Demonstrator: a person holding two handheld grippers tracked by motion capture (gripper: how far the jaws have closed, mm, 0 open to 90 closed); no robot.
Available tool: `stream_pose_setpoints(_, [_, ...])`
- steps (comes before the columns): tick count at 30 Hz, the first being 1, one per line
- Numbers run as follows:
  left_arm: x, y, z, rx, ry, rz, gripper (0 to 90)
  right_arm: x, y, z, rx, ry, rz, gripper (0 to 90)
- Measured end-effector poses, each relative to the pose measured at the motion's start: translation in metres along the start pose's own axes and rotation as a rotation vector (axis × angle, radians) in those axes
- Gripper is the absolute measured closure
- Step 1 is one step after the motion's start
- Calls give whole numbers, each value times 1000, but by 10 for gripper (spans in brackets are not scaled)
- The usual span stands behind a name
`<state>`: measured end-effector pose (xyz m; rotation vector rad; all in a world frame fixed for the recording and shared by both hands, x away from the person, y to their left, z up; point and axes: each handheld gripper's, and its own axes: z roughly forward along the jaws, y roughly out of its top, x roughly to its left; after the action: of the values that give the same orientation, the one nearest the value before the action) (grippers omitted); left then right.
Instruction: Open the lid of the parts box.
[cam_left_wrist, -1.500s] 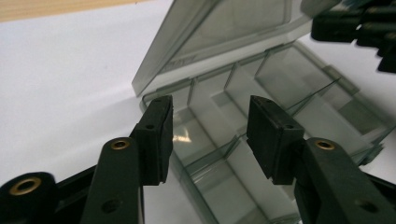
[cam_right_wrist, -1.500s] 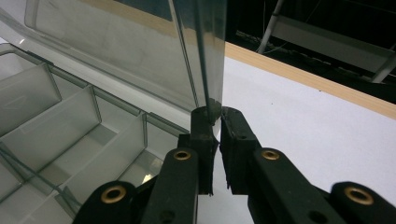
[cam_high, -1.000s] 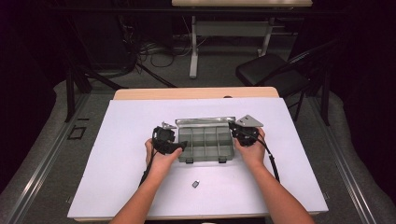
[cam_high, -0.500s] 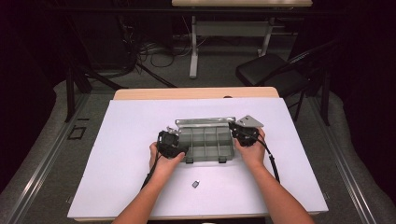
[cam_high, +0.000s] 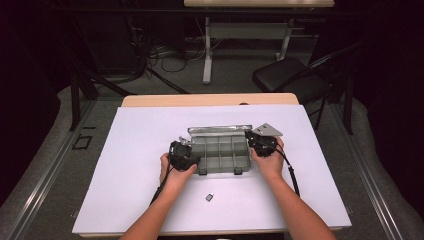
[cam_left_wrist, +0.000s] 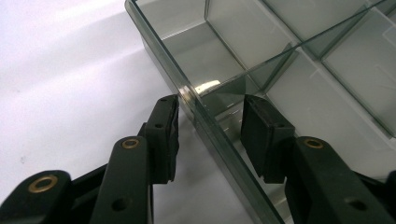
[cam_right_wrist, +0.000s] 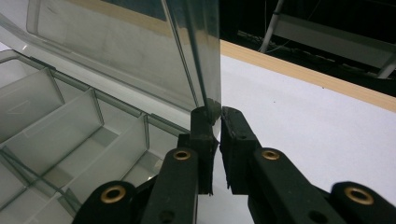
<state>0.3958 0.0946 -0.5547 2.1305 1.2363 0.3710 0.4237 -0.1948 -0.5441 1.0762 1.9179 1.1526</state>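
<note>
The right gripper (cam_right_wrist: 215, 116) pinches the box's upright lid (cam_right_wrist: 140, 51) at its end edge, while the left gripper (cam_left_wrist: 210, 109), jaws apart, straddles the organizer box's (cam_high: 220, 150) left wall.

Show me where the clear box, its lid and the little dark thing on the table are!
clear box (cam_high: 220, 155), high view, on its divided tray.
lid (cam_right_wrist: 121, 51), right gripper view, on the raised clear panel.
little dark thing (cam_high: 209, 197), high view, on its middle.
</note>
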Motion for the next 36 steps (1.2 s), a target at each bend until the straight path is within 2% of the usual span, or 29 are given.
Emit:
stream_pose_setpoints(1, [1, 0, -1, 10, -10, 4, 582, 0, 0, 0, 0, 0, 1, 840])
stream_pose_setpoints(3, [1, -2, -1, -5, -1, 1, 595, 0, 0, 0, 0, 0, 3, 840])
stream_pose_setpoints(7, [2, -3, -2, -6, -14, 9, 606, -1, 1, 0, 5, 2, 12, 840])
stream_pose_setpoints(10, [1, -4, -1, -24, 2, 6, 605, -1, 0, 0, 4, 4, 16, 840])
stream_pose_setpoints(16, [0, -5, -1, -26, 4, 6, 606, -1, 0, 1, -2, 3, 26, 841])
stream_pose_setpoints(27, [0, -5, -2, -21, 5, 9, 607, -3, 1, 3, -8, 9, 79, 842])
stream_pose_setpoints(36, [0, -5, -1, -22, 4, 7, 608, -2, 2, 6, -13, -7, 131, 853])
